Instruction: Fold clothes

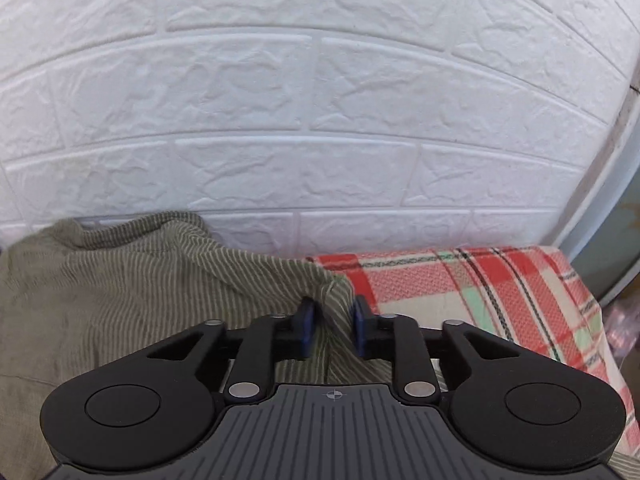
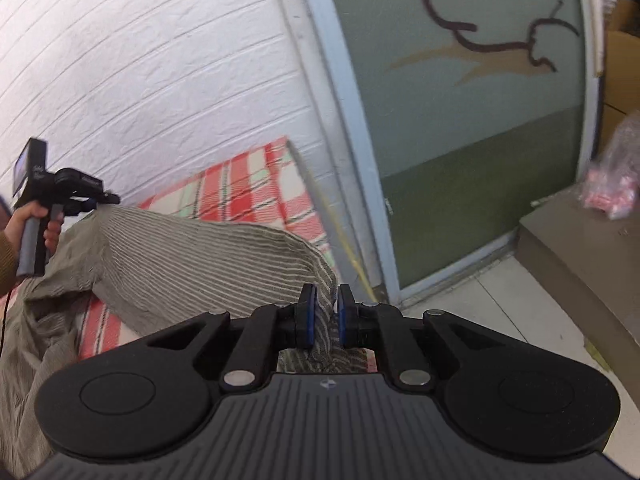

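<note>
The striped olive-grey garment (image 1: 132, 292) lies bunched on the red, white and green checked blanket (image 1: 480, 284), filling the area from 7 to 10 o'clock in the left wrist view and reaching up to the white brick-pattern wall (image 1: 320, 100) at 12 o'clock. A ridge of its cloth rises at the centre, between the blue pads of the left gripper (image 1: 334, 326). The jaws stand at a middling gap with the fold running up through them; the pads seem to touch the cloth on both sides, though the edge of the fold is soft in this view and a firm pinch is hard to confirm.

In the right wrist view the right gripper (image 2: 325, 316) has its jaws drawn narrow and pinched on a corner of the same garment (image 2: 192, 264), which shows between the pads and below them. From there the cloth stretches as a raised band toward 9 o'clock, where the left gripper (image 2: 108, 199) meets its far end, gripped by a person's hand (image 2: 34, 224) on the handle. The rest of the garment hangs slack toward 7 o'clock over the blanket (image 2: 248, 188).

At 1 o'clock stands a green frosted door (image 2: 460, 100) with a pale frame; tiled floor (image 2: 500, 320) lies at 4 o'clock.
</note>
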### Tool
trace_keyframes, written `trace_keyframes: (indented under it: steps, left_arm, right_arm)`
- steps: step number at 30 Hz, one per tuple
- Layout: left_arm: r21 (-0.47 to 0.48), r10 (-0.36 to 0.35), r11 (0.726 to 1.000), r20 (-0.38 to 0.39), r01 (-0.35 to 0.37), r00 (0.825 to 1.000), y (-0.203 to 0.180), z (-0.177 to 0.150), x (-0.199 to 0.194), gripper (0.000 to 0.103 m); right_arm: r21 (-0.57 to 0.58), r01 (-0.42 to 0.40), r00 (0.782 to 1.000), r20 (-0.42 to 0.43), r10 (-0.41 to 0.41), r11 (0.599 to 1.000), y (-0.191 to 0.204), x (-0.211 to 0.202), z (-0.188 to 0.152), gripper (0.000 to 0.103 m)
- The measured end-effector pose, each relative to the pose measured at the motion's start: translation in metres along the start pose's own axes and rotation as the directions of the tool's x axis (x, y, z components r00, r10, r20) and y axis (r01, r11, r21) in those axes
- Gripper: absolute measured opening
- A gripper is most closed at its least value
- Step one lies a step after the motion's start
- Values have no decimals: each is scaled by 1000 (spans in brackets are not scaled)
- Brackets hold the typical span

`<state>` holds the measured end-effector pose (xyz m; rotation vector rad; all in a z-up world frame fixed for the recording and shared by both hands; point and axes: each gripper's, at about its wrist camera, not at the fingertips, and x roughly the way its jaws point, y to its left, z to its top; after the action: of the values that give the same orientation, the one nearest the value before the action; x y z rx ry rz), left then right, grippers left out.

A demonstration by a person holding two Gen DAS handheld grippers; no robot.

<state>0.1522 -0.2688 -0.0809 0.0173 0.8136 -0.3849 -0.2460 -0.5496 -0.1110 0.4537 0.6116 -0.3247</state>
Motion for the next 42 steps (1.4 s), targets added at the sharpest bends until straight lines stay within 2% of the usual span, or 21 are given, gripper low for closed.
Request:
trace_keyframes:
  steps: [2, 5, 6, 8, 9, 10, 13, 14, 15, 16, 18, 22, 24, 28, 30, 32, 34, 37, 38, 39, 42]
  left_arm:
    - [3, -11, 1000, 10, 11, 1000, -6, -6, 7, 52]
    - [3, -28, 1000, 20, 28, 999, -11, -12, 11, 73]
    - [-8, -38, 999, 21, 39, 999, -11, -11, 10, 77]
    - [-31, -62, 998, 25, 63, 998, -9, -9, 7, 79]
    - [-47, -81, 995, 31, 83, 996, -6, -5, 2, 78]
    - [-60, -99, 993, 36, 101, 994, -2, -1, -4, 78]
    - [-18, -108, 994, 34, 109, 994, 5, 13, -19, 78]
    - [41, -88, 995, 25, 87, 996, 2, 15, -21, 78]
    - [100, -68, 993, 17, 66, 998, -1, 17, -22, 76]
    - [168, -49, 985, 11, 47, 999, -6, 18, -23, 76]
    - [342, -20, 940, 13, 15, 1000, -17, 14, -22, 76]
    - [606, 3, 795, -48, 27, 999, -32, 2, -14, 76]
    - [620, 6, 782, -98, 56, 995, -32, -3, -8, 76]
    - [554, 28, 831, -139, 54, 990, -28, -8, 10, 76]
    - [538, 42, 842, -153, 48, 987, -29, -11, 18, 63]
    - [559, 66, 829, -157, 34, 985, -33, -17, 25, 45]
    - [573, 71, 819, -150, 28, 986, -35, -22, 28, 38]
    - [565, 66, 825, -132, 21, 989, -36, -25, 28, 14]
    - [561, 66, 828, -126, 16, 990, -36, -26, 28, 5]
    - [561, 69, 828, -116, 8, 991, -36, -27, 28, 2]
    - [545, 66, 838, -61, -22, 996, -37, -28, 27, 0]
  right_arm:
    - [30, 34, 999, -27, -34, 999, -8, 10, -4, 12]
    - [63, 54, 996, -67, -50, 997, -16, 25, -9, 13]
    - [73, 57, 996, -70, -52, 996, -17, 27, -9, 14]
    - [72, 82, 995, -55, -78, 994, -16, 23, -8, 22]
    - [69, 103, 994, -46, -100, 992, -16, 20, -7, 37]
    - [71, 120, 992, -33, -118, 990, -17, 16, -6, 43]
    - [102, 81, 995, 54, -86, 992, -18, -2, 1, 43]
    - [92, 54, 994, 87, -62, 994, -15, -6, 6, 44]
    - [75, 27, 993, 115, -35, 997, -12, -10, 11, 49]
    - [48, 1, 992, 127, -7, 999, -8, -12, 16, 57]
    - [-7, -55, 991, 119, 55, 998, 2, -9, 24, 60]
    - [-109, -133, 990, 32, 138, 985, 17, 4, 32, 61]
    - [-160, -139, 990, -7, 140, 977, 22, 12, 34, 64]
    - [-188, -103, 994, -51, 95, 977, 16, 34, 40, 66]
    - [-197, -112, 992, -80, 98, 974, 10, 45, 42, 66]
    - [-219, -127, 988, -113, 104, 967, 8, 59, 43, 66]
    - [-267, -125, 986, -139, 90, 956, 11, 70, 42, 66]
    - [-307, -120, 981, -181, 65, 944, 13, 82, 39, 66]
    - [-311, -130, 977, -201, 69, 942, 14, 84, 37, 62]
    - [-324, -136, 975, -211, 69, 936, 15, 84, 35, 44]
    - [-343, -112, 982, -180, 52, 933, 18, 77, 39, 1]
